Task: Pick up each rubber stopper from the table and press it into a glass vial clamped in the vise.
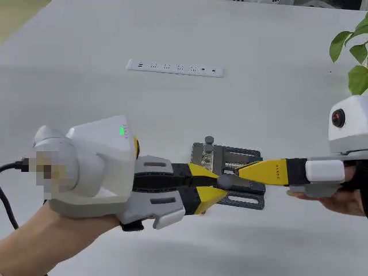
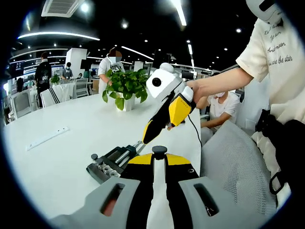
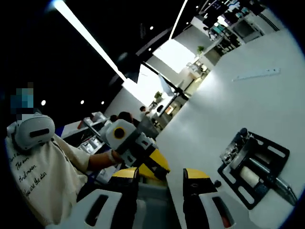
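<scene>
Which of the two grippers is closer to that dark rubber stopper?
Left. The left gripper holds the rubber stopper between its jaw tips over the vise; the right gripper, open, points at it from beside.

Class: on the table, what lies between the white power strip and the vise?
Nothing: in the head view the stretch of table between the power strip and the vise is bare.

Open-plan office here: ceiling strip lights, an air vent, people beyond the white surface, a potted plant, chairs.
</scene>
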`<act>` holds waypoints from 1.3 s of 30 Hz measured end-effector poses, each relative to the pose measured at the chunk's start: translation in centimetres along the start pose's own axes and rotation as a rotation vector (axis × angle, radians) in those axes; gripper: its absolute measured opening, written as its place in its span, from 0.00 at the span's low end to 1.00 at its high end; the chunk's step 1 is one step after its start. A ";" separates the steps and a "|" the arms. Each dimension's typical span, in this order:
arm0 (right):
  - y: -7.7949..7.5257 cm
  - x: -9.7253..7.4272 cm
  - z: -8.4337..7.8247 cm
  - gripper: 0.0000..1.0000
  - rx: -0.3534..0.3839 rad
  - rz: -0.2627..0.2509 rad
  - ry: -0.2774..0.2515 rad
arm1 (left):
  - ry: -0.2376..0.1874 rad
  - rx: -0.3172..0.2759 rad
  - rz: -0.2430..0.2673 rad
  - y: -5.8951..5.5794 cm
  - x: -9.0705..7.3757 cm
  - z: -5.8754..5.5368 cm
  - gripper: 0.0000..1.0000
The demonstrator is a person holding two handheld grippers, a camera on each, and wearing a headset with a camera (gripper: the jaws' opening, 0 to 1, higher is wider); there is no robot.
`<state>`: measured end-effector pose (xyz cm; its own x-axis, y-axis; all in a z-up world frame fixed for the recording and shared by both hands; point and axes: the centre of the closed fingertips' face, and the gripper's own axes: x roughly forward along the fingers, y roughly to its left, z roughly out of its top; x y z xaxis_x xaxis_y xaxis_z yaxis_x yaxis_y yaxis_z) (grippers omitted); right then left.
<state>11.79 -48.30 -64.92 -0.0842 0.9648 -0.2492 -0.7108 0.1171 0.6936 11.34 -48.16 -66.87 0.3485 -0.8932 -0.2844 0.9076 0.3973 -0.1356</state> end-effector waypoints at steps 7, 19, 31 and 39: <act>0.7 0.2 -0.7 0.36 -0.327 -0.049 0.198 | 0.027 -0.036 0.009 0.1 0.4 -0.4 0.05; 0.4 0.2 -1.8 0.26 -0.790 -0.115 0.603 | 0.073 0.029 -0.028 -0.5 1.3 -0.2 0.05; -0.2 0.3 -3.0 0.15 -0.944 -0.084 0.769 | 0.115 0.081 -0.070 -1.3 1.7 -0.5 0.05; -0.5 0.3 -3.4 0.11 -0.970 -0.094 0.798 | 0.118 0.079 -0.079 -1.6 1.9 -0.6 0.05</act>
<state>9.72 -48.88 -67.60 -0.1632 0.5116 -0.8436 -0.9279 -0.3700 -0.0449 10.41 -50.37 -67.77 0.2492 -0.8881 -0.3861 0.9484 0.3045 -0.0884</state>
